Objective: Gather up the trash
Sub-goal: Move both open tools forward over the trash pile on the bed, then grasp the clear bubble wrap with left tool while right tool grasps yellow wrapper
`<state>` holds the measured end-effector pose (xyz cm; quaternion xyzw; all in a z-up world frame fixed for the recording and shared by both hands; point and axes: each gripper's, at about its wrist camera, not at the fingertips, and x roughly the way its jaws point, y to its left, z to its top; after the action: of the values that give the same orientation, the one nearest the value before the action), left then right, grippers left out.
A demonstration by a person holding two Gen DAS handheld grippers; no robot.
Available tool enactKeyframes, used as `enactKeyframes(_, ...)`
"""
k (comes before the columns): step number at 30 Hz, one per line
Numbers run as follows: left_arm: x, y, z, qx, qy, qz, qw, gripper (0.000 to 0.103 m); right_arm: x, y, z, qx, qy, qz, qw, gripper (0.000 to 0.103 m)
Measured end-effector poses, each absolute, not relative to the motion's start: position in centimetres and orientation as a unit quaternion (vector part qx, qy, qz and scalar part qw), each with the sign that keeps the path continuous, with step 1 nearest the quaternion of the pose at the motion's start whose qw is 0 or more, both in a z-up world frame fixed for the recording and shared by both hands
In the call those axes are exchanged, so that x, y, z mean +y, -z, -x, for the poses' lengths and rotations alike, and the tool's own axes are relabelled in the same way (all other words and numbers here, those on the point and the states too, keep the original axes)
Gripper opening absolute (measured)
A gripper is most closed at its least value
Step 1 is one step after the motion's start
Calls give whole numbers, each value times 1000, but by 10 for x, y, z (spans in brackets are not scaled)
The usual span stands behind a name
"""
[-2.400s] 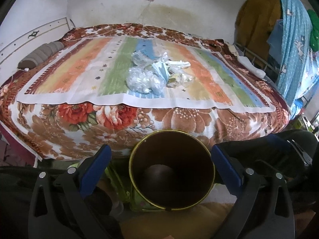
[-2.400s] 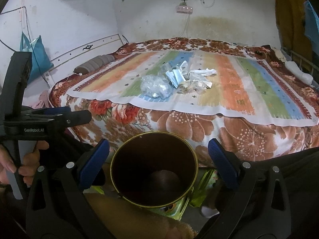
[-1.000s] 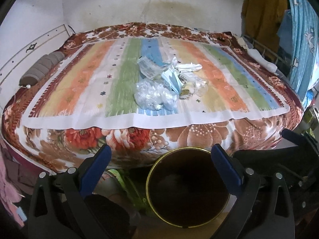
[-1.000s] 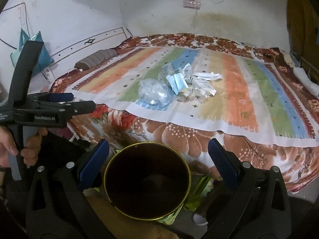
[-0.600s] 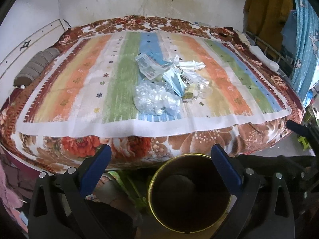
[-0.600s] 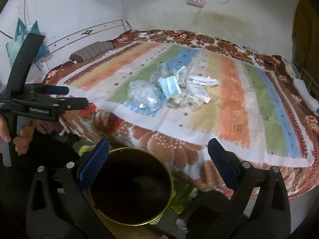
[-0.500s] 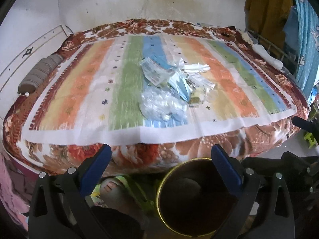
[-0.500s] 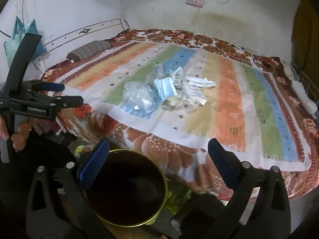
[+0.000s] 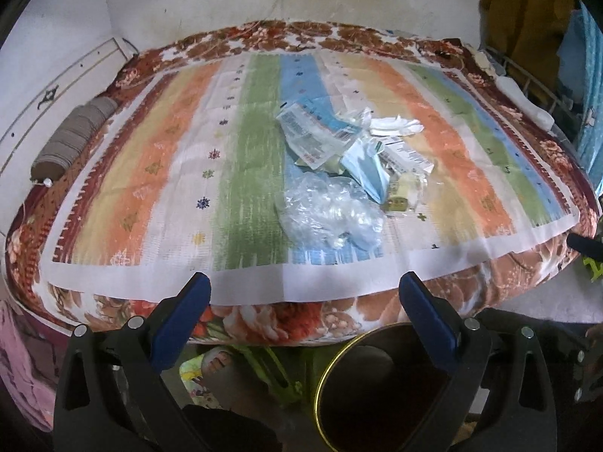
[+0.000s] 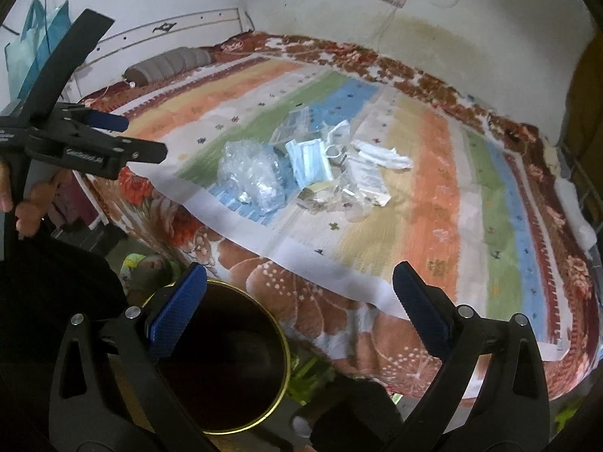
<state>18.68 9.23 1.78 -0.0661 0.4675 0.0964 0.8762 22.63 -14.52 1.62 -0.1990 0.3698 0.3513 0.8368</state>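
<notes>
A heap of trash lies mid-bed on the striped cloth: crumpled clear plastic (image 9: 331,214) (image 10: 252,173), a blue face mask (image 9: 367,167) (image 10: 307,162), printed wrappers (image 9: 307,139) and white paper (image 10: 380,156). A dark round bin with a gold rim (image 9: 377,388) (image 10: 226,361) stands on the floor at the bed's near edge. My left gripper (image 9: 305,312) is open and empty, over the bed edge, short of the heap. My right gripper (image 10: 299,297) is open and empty, above the bin and bed edge. The left gripper (image 10: 124,139) also shows in the right wrist view, held in a hand.
The bed (image 9: 113,173) fills most of both views, with floral blanket edges. A grey bolster (image 9: 71,139) lies at its left end. Clothes hang at the right (image 9: 527,19). A white wall (image 10: 339,11) with a power strip is behind. Green items lie on the floor near the bin.
Both grippers rose and moved forward toward the bed; the trash heap looks nearer and the bin has slid lower in both views. Both jaws stay open and empty.
</notes>
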Motion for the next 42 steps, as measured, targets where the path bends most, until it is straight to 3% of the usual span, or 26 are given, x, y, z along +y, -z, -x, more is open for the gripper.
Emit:
enactKeyframes(7, 103, -10, -210, 462, -102, 64, 879, 97, -117, -12, -244, 381, -349, 202, 832, 94)
enactKeyframes(21, 142, 23, -252, 476, -85, 151, 862, 97, -93, 18, -313, 480, -314, 71, 816, 93)
enactKeyframes(33, 168, 35, -267, 484, -78, 172, 854, 97, -80, 47, -353, 530, -270, -20, 804, 83)
enactKeyframes(42, 181, 48, -279, 496, -68, 198, 842, 92, -76, 74, -374, 556, -247, -86, 789, 65)
